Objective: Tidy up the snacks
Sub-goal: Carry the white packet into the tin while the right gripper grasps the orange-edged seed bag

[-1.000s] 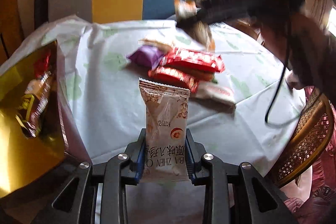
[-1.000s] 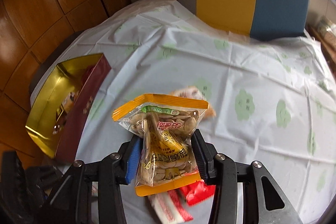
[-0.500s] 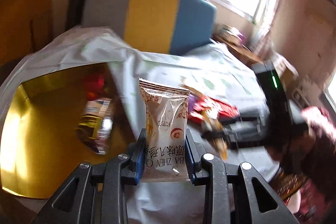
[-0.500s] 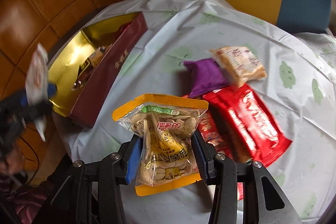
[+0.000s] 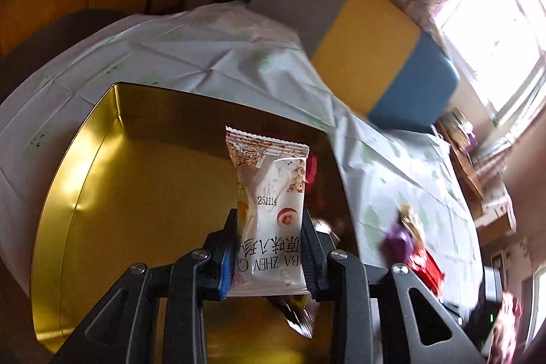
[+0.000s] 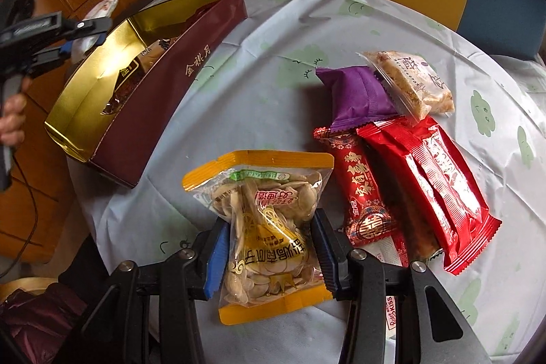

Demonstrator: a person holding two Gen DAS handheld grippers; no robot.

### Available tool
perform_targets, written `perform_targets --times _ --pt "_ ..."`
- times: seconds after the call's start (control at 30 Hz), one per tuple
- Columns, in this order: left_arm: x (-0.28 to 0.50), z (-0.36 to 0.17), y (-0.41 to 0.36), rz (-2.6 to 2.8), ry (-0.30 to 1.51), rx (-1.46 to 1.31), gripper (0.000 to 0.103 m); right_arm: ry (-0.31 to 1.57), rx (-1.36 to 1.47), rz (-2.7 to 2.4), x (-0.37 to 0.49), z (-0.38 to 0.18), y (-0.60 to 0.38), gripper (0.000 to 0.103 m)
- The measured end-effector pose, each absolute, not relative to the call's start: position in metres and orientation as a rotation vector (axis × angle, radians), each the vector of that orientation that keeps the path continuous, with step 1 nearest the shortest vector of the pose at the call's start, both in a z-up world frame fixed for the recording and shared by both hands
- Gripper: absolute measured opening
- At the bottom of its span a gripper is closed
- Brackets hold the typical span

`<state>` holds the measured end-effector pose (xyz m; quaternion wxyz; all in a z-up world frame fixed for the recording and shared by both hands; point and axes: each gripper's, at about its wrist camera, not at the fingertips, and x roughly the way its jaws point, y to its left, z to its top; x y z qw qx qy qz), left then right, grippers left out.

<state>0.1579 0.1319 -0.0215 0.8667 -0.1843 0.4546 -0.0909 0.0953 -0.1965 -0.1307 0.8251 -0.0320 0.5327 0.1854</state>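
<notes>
My left hand-held gripper (image 5: 269, 248) is clamped on a white snack packet (image 5: 269, 210), which stands upright between the pads. It hangs above the open box (image 5: 102, 193), whose inside is shiny gold. From this side I see most of the box floor bare, with a red wrapper (image 5: 312, 168) showing just behind the packet and a dark wrapper (image 5: 300, 318) below it.

My right hand-held gripper (image 6: 266, 248) is squeezed onto a clear bag of seeds (image 6: 262, 227) with orange edges, pinched at its middle, over the tabletop (image 6: 259, 98) and its pale patterned cloth. From this view the box (image 6: 163, 104) sits at the tabletop's left edge, maroon outside and gold inside, with a few wrapped snacks lying along its near wall; I cannot tell exactly what they are.

Loose on the cloth to the right lie a purple packet (image 6: 358, 98), a clear-wrapped crumbly cake (image 6: 409, 84) overlapping its end, a red patterned bar (image 6: 361, 186) and a larger red packet (image 6: 433, 190) beside it, all touching in one heap. The person's hand (image 6: 12, 121) shows at the far left.
</notes>
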Motion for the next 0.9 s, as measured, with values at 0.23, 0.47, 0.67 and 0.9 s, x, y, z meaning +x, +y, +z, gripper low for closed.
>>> perform_targets --times 0.23,0.47,0.67,0.9 --pt "0.201 -0.041 0.128 -0.152 1.008 -0.392 0.032 1.134 -0.056 0.395 0.097 -0.131 -0.197 0.047" --pt "0.233 -0.057 0.107 -0.154 1.052 -0.353 0.034 1.131 -0.046 0.389 0.097 -0.132 -0.198 0.047" --pt "0.245 -0.071 0.102 -0.116 1.102 -0.342 0.06 1.13 -0.052 0.382 0.096 -0.132 -0.197 0.047" --pt "0.21 -0.05 0.108 -0.046 1.022 -0.265 0.06 1.124 -0.075 0.366 0.095 -0.132 -0.195 0.048"
